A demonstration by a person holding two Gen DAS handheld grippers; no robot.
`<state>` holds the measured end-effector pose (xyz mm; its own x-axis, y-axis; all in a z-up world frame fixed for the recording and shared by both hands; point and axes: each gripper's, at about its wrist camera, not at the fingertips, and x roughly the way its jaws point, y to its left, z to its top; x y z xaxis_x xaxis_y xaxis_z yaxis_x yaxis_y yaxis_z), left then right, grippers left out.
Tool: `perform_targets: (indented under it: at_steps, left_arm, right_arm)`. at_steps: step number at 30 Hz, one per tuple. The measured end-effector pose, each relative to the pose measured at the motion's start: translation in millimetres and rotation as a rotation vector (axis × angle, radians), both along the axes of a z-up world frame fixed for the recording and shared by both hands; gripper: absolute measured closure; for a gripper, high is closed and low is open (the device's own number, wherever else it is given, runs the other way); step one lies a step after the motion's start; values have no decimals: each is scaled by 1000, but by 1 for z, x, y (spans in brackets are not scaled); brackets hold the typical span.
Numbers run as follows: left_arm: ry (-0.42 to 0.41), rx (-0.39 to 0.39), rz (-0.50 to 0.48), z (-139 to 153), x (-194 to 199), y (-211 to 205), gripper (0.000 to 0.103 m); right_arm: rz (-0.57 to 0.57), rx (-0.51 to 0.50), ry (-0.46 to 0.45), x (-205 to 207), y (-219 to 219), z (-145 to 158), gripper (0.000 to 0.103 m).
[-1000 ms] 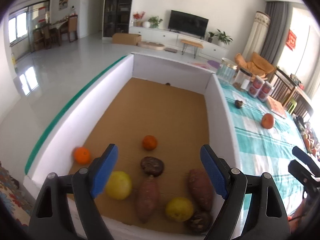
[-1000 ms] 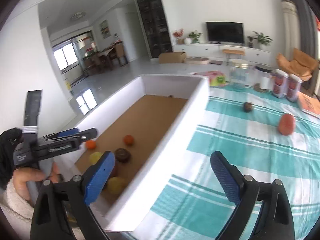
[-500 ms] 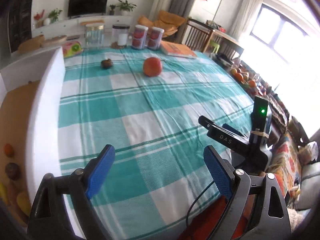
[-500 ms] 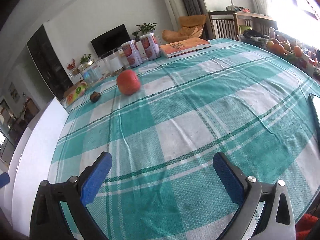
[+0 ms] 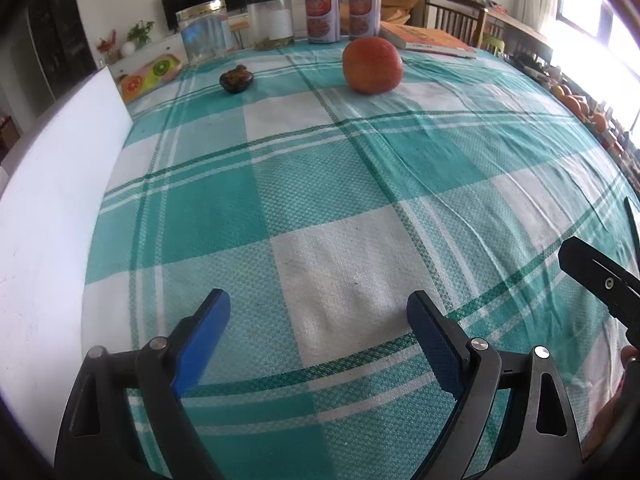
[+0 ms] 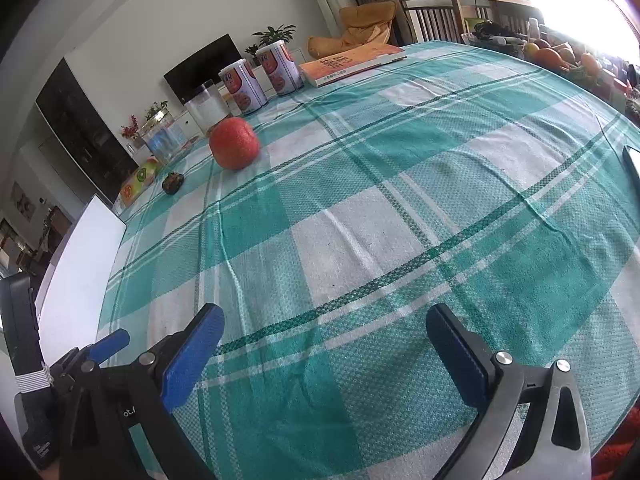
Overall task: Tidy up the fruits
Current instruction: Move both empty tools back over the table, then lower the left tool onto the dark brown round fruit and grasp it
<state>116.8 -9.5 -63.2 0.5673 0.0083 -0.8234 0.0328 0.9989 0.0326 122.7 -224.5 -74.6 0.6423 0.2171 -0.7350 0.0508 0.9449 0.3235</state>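
A large orange-red fruit [image 5: 372, 65] and a small dark brown fruit [image 5: 237, 78] lie far back on the teal checked tablecloth [image 5: 320, 200]. Both also show in the right wrist view, the orange-red fruit [image 6: 234, 143] and the dark fruit [image 6: 173, 182]. The white wall of the fruit box [image 5: 52, 208] runs along the left; its inside is hidden. My left gripper [image 5: 318, 336] is open and empty, low over the cloth. My right gripper [image 6: 330, 354] is open and empty, also over the near cloth. The left gripper's blue tip [image 6: 110, 343] shows at the right view's lower left.
Two red-labelled cans [image 5: 322, 14], two clear jars [image 5: 204, 30] and an orange book [image 5: 428, 38] stand along the table's far edge. A fruit-patterned box [image 5: 150, 76] lies by the far left corner. More fruit [image 6: 552, 56] sits at the far right edge. Chairs stand behind.
Both grippers have swung from the box of fruit to face the tablecloth. Since half a second ago the left one has moved lower and closer to the two fruits. Both stay open.
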Motion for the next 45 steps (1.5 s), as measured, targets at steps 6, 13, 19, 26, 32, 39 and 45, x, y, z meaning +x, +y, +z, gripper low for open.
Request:
perform_targets:
  at_steps: [6,13,19,26,32,39,45]
  left_arm:
    - [-5,5,5,-4,6,2,11]
    - [30,-93,88,-3,29,13,9]
    - [-63,-401,307,13,78,53,9]
    - [-93,-205,345,-3,171,72,10]
    - [-96,-115,300,-6,226,80,11]
    - [-50,-43,281,-10,262,83,10]
    - [-91,-21,221,-3,261,84,58]
  right_arm:
    - [9,-6,7,0,4,-1,2]
    - [15,2,17,1,5,-3,2]
    - [34,17,25,3,7,-5,2]
    - [51,47,26,6,6,-5,0]
    - [67,46,27,9,8,-6,0]
    - [74,15,27,12,13,-7,0]
    - [74,9,24,12,13,-7,0]
